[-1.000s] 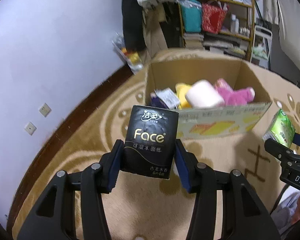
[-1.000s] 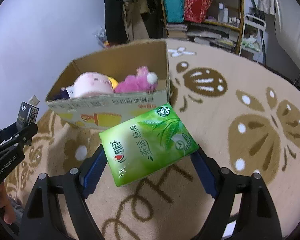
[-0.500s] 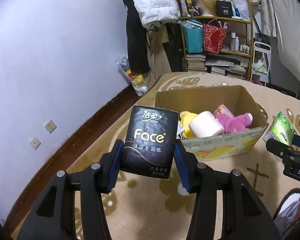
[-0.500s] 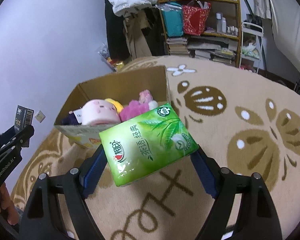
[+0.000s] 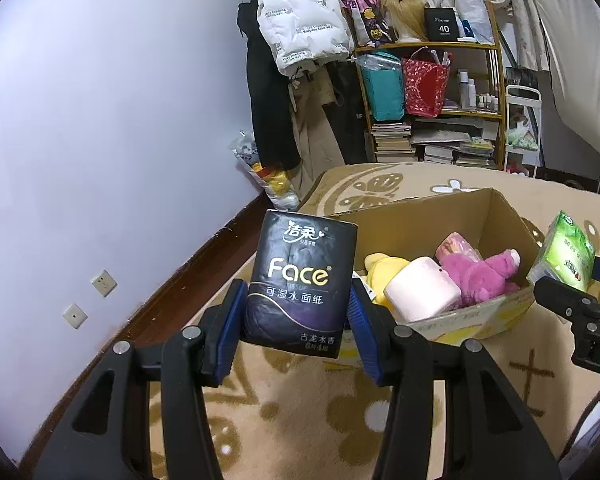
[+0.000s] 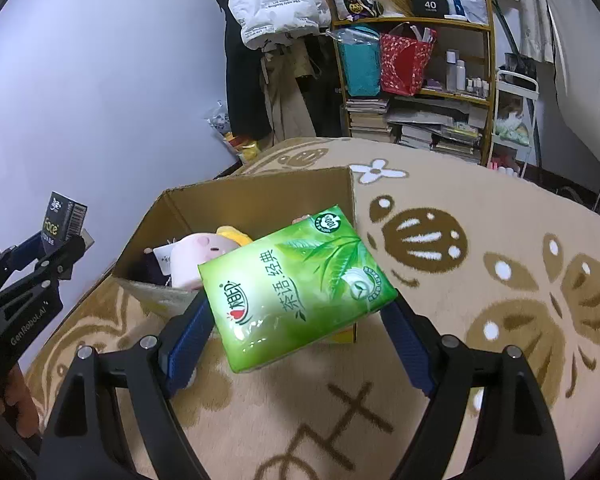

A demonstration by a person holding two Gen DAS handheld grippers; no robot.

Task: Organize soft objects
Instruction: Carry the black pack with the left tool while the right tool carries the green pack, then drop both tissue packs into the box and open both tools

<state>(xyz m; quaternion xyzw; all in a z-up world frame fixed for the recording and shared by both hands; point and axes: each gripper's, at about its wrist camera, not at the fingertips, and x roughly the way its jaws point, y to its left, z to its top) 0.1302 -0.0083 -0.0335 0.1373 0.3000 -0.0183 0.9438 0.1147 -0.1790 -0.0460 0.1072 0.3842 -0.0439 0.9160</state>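
My left gripper (image 5: 298, 330) is shut on a black "Face" tissue pack (image 5: 302, 282), held upright above the rug, left of the cardboard box (image 5: 428, 216). My right gripper (image 6: 296, 320) is shut on a green tissue pack (image 6: 298, 288), held tilted over the box's near edge (image 6: 160, 292). The box holds a pink plush (image 5: 480, 276), a pale pink roll (image 5: 422, 294) and a yellow plush (image 5: 382, 270). The green pack also shows at the right of the left wrist view (image 5: 566, 250), and the black pack at the left of the right wrist view (image 6: 62, 220).
A beige patterned rug (image 6: 480, 240) covers the floor. A white wall (image 5: 100, 120) with sockets (image 5: 104, 282) runs along the left. A cluttered shelf (image 5: 432, 100) and hanging coats (image 5: 300, 40) stand behind the box.
Both grippers have risen and tilted up with their packs, so the box sits lower in both views and more of the shelf and coats shows.
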